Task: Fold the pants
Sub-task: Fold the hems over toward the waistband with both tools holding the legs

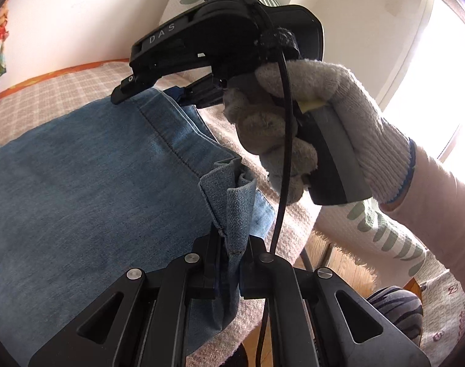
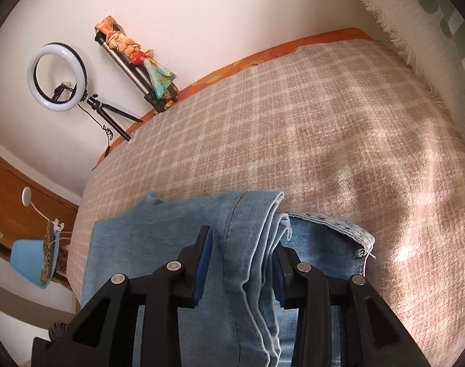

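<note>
- The pants (image 1: pixel 79 168), pale blue denim, lie on the bed, spread over the checked blanket (image 2: pixel 293 116); I see them in both wrist views, with a stitched seam running along the fabric.
- My left tongs (image 1: pixel 229 263) are clamped on a bunched fold of the denim edge, which stands up between the two fingers; the jaws are nearly together with cloth pinched between them.
- My right tongs (image 2: pixel 241 260) straddle a thick rolled ridge of the pants. The blue pads (image 2: pixel 203 263) sit on either side of that ridge with fabric filling the gap, but I cannot tell whether they are actually pressing it or just standing around it.
- A frayed hem of the pants (image 2: pixel 362 238) lies flat on the blanket just to the right of the right tongs.
- From the left wrist view I see the right gripper's black body held in a gloved hand (image 1: pixel 309 116), its tip resting on the denim near the far edge.
- A black cable (image 1: pixel 284 140) hangs from that gripper past the glove.
- Beyond the bed, against the wall, stand a ring light (image 2: pixel 56 78) on a small tripod and a folded tripod with a colourful scarf (image 2: pixel 134 55) tied around it.
- A fringed cloth with green leaf marks (image 2: pixel 431 24) hangs at the right edge of the bed.
</note>
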`<act>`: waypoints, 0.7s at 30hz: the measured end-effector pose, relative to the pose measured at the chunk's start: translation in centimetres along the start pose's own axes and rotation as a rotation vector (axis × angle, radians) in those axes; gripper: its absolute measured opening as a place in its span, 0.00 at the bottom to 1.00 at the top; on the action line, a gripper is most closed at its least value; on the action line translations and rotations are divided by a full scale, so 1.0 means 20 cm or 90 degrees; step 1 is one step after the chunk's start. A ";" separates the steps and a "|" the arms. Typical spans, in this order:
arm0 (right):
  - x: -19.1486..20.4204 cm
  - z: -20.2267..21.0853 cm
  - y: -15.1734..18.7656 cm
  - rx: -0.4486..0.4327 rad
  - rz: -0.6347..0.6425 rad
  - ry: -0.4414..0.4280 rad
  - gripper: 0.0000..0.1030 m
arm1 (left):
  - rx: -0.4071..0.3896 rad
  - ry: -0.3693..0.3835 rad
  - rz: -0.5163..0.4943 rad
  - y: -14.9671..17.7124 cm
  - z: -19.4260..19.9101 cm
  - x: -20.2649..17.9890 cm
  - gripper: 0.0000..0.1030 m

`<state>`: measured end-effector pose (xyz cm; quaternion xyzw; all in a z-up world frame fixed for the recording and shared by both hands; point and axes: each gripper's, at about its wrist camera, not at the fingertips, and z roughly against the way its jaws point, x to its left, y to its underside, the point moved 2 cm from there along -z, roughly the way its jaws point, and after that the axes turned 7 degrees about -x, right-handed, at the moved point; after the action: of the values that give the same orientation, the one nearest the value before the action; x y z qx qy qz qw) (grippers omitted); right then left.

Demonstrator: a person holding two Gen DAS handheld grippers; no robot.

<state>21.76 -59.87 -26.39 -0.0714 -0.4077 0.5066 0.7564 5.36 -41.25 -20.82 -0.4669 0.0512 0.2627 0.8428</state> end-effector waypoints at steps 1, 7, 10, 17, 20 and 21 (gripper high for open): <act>-0.01 -0.01 -0.01 0.001 -0.004 -0.002 0.34 | 0.002 -0.002 -0.002 0.00 0.00 0.00 0.06; 0.10 0.05 0.01 -0.051 0.098 0.063 0.05 | -0.005 -0.001 -0.005 -0.02 0.03 -0.04 0.06; 0.16 0.13 0.01 -0.080 0.168 0.085 0.05 | -0.019 0.005 -0.025 -0.02 0.08 -0.10 0.06; 0.05 0.04 0.03 -0.045 0.180 0.157 0.05 | 0.012 0.006 -0.043 -0.02 -0.05 -0.08 0.07; -0.01 0.01 0.03 -0.028 0.167 0.149 0.05 | 0.031 0.019 -0.016 0.01 -0.08 -0.07 0.11; -0.02 0.02 0.01 -0.026 0.153 0.143 0.07 | 0.036 0.024 -0.014 -0.01 -0.09 -0.11 0.16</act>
<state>21.24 -60.25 -26.49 -0.1914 -0.3192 0.5736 0.7297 3.82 -43.64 -20.89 -0.4485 0.0693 0.2430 0.8573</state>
